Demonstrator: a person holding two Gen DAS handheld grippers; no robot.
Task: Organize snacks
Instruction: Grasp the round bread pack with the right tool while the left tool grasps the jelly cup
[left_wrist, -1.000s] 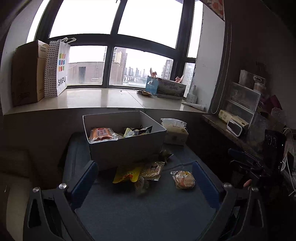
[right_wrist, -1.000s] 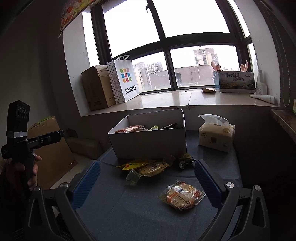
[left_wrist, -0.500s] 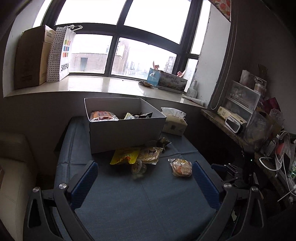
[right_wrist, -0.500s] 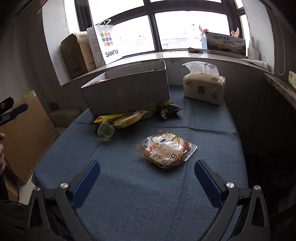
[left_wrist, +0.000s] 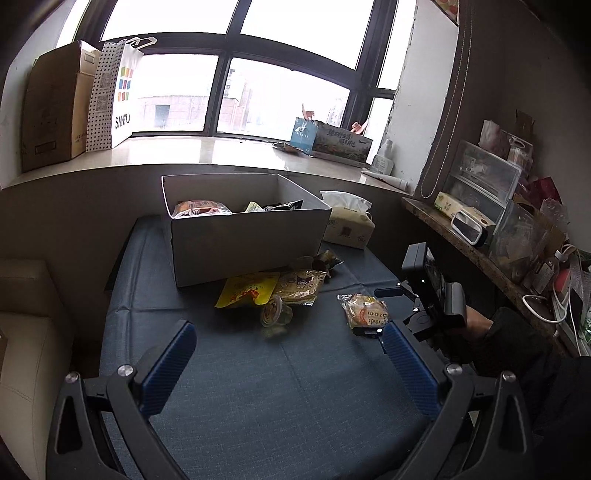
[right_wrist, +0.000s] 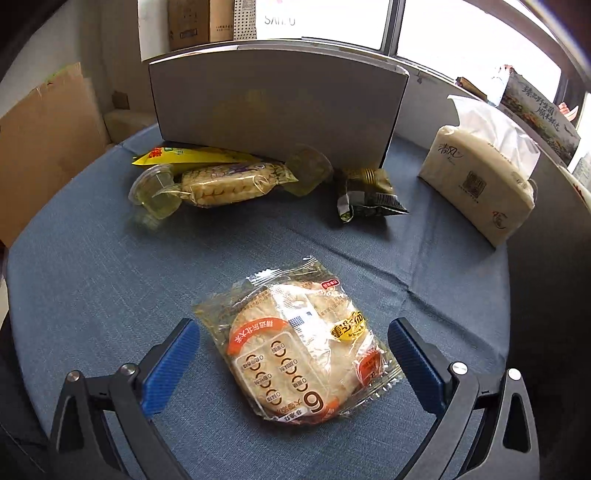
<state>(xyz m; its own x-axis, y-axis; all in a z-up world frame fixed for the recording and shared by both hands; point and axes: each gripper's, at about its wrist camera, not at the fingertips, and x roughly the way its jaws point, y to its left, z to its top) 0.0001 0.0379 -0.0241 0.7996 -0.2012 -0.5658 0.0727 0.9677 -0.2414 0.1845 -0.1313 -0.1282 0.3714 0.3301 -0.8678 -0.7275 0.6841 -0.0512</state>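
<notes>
Snacks scattered on a blue-clothed desk (right_wrist: 92, 280), all placed here relative to the grey cardboard box (right_wrist: 277, 99). Round rice-cracker packet (right_wrist: 299, 350) lying flat, well in front of the box, between the blue pads of the right claw (right_wrist: 293, 365), not touched by either pad. Right claw spread wide, gripping nothing. Yellow pouch (right_wrist: 177, 155) tucked against the box's front wall. Clear-wrapped corn-patterned bar (right_wrist: 225, 182) resting just in front of that pouch, touching a small clear jelly cup (right_wrist: 155, 192) at its left end. Dark green wrapped snack (right_wrist: 364, 194) near the box's front right corner. Tissue pack (right_wrist: 480, 184) off to the right of the box.

From the left wrist view: left claw (left_wrist: 288, 365) held low, well in front of the box, likewise spread wide and gripping nothing. Several packets (left_wrist: 201, 208) visible inside the box. Paper shopping bag (left_wrist: 114, 99) standing on the windowsill behind the box.
</notes>
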